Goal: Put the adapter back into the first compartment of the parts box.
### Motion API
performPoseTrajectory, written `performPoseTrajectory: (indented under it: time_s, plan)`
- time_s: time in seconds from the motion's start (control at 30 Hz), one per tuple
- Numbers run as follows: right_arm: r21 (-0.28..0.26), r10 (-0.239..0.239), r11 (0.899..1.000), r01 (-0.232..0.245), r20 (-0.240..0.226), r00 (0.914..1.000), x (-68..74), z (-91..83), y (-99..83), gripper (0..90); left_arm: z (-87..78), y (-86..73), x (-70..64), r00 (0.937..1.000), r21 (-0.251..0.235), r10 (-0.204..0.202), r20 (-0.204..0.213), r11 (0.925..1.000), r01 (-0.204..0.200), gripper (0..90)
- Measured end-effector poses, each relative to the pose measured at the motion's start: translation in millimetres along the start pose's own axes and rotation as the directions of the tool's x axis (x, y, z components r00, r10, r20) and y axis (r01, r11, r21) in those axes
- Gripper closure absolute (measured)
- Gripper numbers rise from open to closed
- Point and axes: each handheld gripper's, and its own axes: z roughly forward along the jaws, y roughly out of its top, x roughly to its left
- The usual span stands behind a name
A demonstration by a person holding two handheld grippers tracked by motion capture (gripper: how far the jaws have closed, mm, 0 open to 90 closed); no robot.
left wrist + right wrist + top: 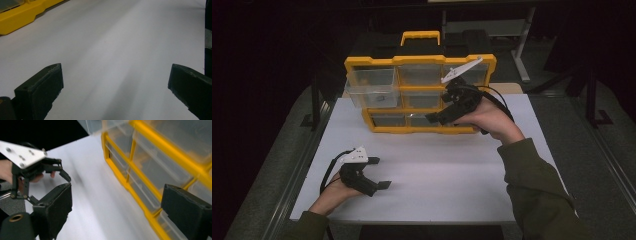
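White tabletop under dark surrounds; yellow plastic organizer case with clear drawers stands upright at the far edge, 1 upper-left clear drawer pulled out; right gripper at the lower drawers, jaws wide, empty; left gripper rests near, jaws wide, empty; square up on 1 drawer front before closing.

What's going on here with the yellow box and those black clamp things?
A person sits at a white table with a two-jaw gripper in each hand. The right gripper is up against the front of a yellow organizer with clear drawers, jaws open and holding nothing. The top-left drawer sticks out from the frame. The left gripper rests low over the bare table nearer the person, also open with nothing between its jaws.
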Motion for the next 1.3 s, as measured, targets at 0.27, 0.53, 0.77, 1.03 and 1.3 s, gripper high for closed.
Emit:
performPoseTrajectory:
  time_s: [0.27,0.53,0.77,1.03,1.3]
  plan:
    - [-0.002,0.009,1.0,-0.009,0.023,0.9997,-0.3,10.4,-38.8,4.6,0.6,-0.4,0.1,1.0,0.003,0.0,-0.001,1.0,0.0,0.0]
    - [-0.001,0.029,1.0,-0.029,0.064,0.9975,0.1,18.9,-76.9,0.0,0.7,-0.7,-0.3,1.0,0.005,0.003,0.0,1.0,-0.003,0.0]
    - [0.002,0.042,0.999,-0.043,0.108,0.9933,2.0,26.7,-109.1,0.0,1.2,-1.2,-1.0,1.0,0.004,0.002,0.0,1.0,-0.002,0.0]
    - [0.004,0.058,0.998,-0.059,0.128,0.99,2.0,30.8,-143.4,0.0,1.7,-1.8,-1.1,1.0,0.008,0.007,-0.001,0.9999,-0.007,0.0]
    - [0.002,0.098,0.995,-0.099,0.153,0.9833,-0.1,30.2,-175.7,0.0,0.0,-2.0,-1.4,1.0,0.0,0.009,-0.001,1.0,-0.009,0.0]
